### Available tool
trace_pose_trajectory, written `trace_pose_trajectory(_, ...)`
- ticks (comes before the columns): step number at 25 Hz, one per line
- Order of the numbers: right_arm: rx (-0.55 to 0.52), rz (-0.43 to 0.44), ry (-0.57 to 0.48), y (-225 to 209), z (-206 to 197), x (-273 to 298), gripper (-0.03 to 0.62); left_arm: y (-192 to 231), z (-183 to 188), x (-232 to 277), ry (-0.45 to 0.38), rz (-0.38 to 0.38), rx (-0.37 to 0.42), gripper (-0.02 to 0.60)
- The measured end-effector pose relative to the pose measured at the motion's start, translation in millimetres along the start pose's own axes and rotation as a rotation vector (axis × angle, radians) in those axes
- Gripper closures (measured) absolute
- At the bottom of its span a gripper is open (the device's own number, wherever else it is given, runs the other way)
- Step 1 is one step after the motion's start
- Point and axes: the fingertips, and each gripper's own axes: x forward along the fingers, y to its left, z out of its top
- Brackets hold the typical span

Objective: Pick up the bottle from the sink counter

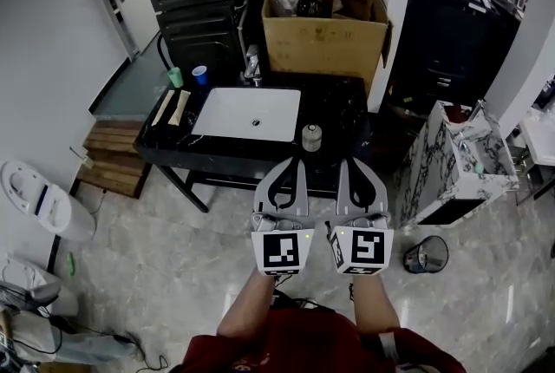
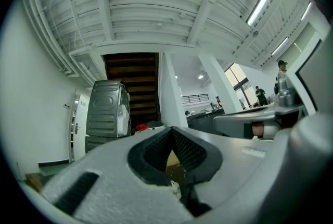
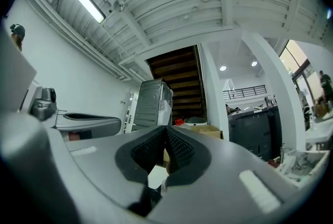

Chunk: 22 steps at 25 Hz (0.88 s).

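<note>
A small bottle [image 1: 311, 137] with a pale round top stands on the black sink counter [image 1: 334, 115], just right of the white basin [image 1: 247, 113] and near the counter's front edge. Both grippers hang side by side in front of the counter, below the bottle in the head view and apart from it. My left gripper [image 1: 293, 163] is shut with nothing in it, and its dark pads [image 2: 182, 147] meet. My right gripper [image 1: 349, 163] is also shut and empty, with its pads [image 3: 174, 147] together. Each gripper view looks up at the ceiling and far wall, so the bottle is hidden there.
A faucet [image 1: 252, 66], a blue cup [image 1: 200, 75] and a green cup [image 1: 176, 76] stand at the counter's back. Behind is a full cardboard box [image 1: 325, 33]. A marble cabinet [image 1: 451, 163] stands right, a wooden pallet [image 1: 113, 159] left, and a dark round object [image 1: 425, 256] lies on the floor.
</note>
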Motion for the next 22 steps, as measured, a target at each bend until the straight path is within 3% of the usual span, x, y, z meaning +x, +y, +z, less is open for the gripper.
trace_pose_trajectory(7, -0.022, -0.03, 0.005, -2, -15, 44, 0.592, 20, -24, 38, 0.002, -0.042, -0.011, 0.578)
trace_pose_trajectory(10, -0.046, -0.049, -0.009, 3, -13, 73, 0.592, 41, -32, 59, 0.005, -0.064, -0.019, 0.578)
trace_pose_trajectory(14, -0.061, -0.066, -0.018, 10, -14, 115, 0.592, 73, -29, 89, -0.056, -0.076, -0.007, 0.578)
trace_pose_trajectory(22, -0.07, -0.117, -0.011, 24, -23, 180, 0.592, 125, -44, 133, -0.065, -0.119, -0.016, 0.578)
